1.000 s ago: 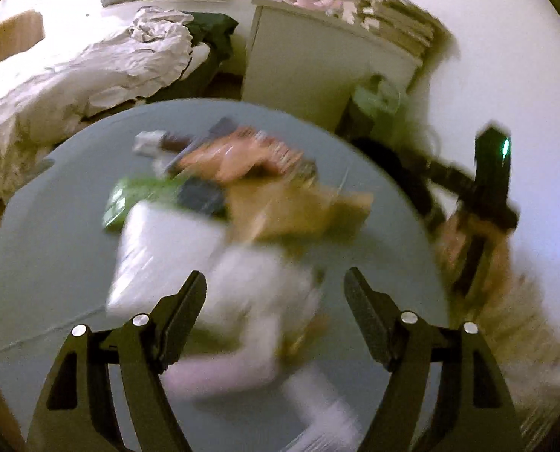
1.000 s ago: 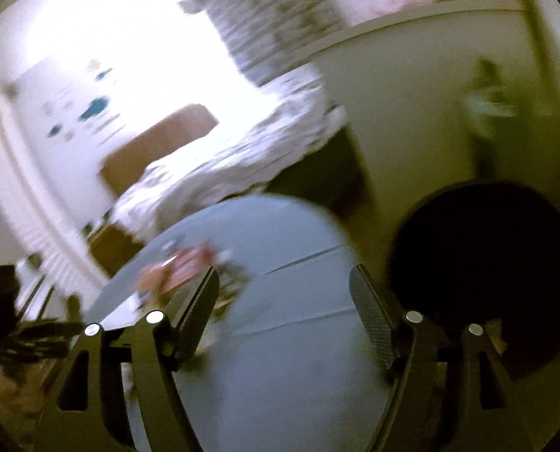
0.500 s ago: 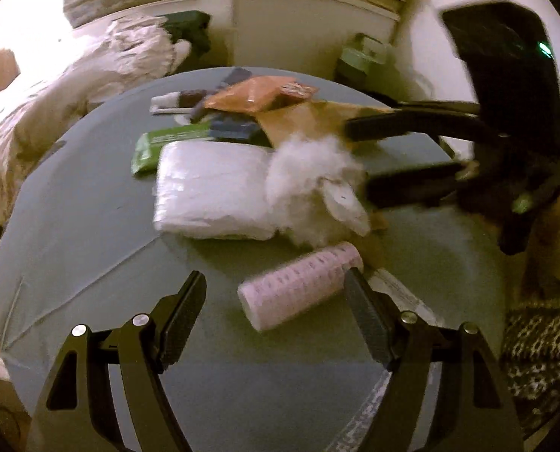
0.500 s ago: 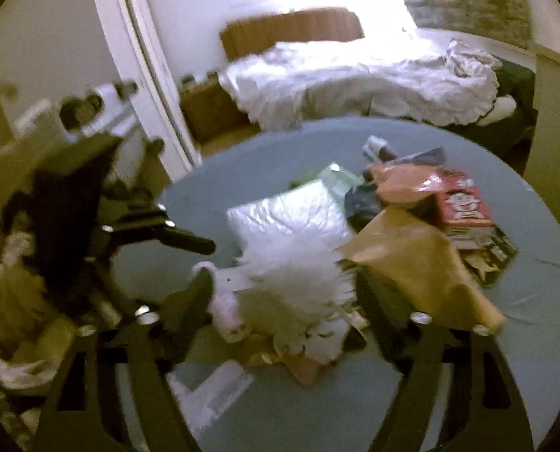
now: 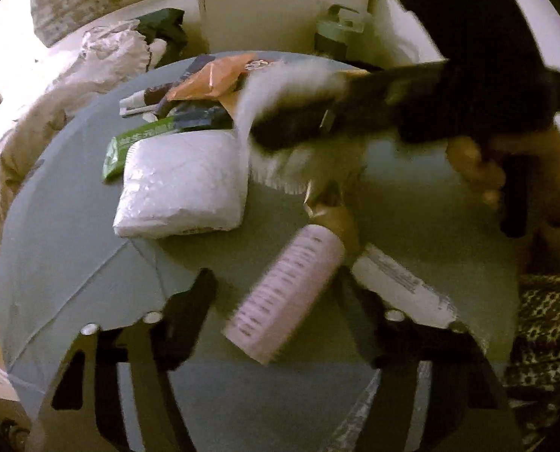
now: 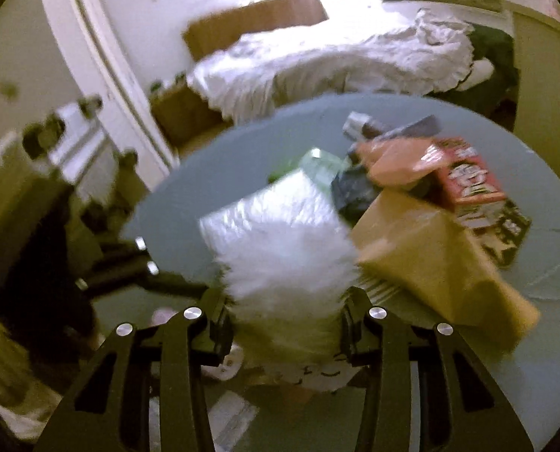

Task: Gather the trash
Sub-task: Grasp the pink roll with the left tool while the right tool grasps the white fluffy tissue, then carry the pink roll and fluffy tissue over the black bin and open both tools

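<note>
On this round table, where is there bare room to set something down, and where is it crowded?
Bare cloth shows along the table's near-left edge, left of the white padded bag and pink tube. In the right wrist view, another free strip runs along the far-right rim, beyond the red box. The middle is crowded: brown paper bag, orange wrapper, white fluff.

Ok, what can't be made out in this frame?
- Left wrist view: right claw is motion-blurred, covering the white fluffy wad; grip unclear.
- Pink roll: print smeared, unreadable.
- Right wrist view: wad hides the table beneath; closure uncertain.
</note>
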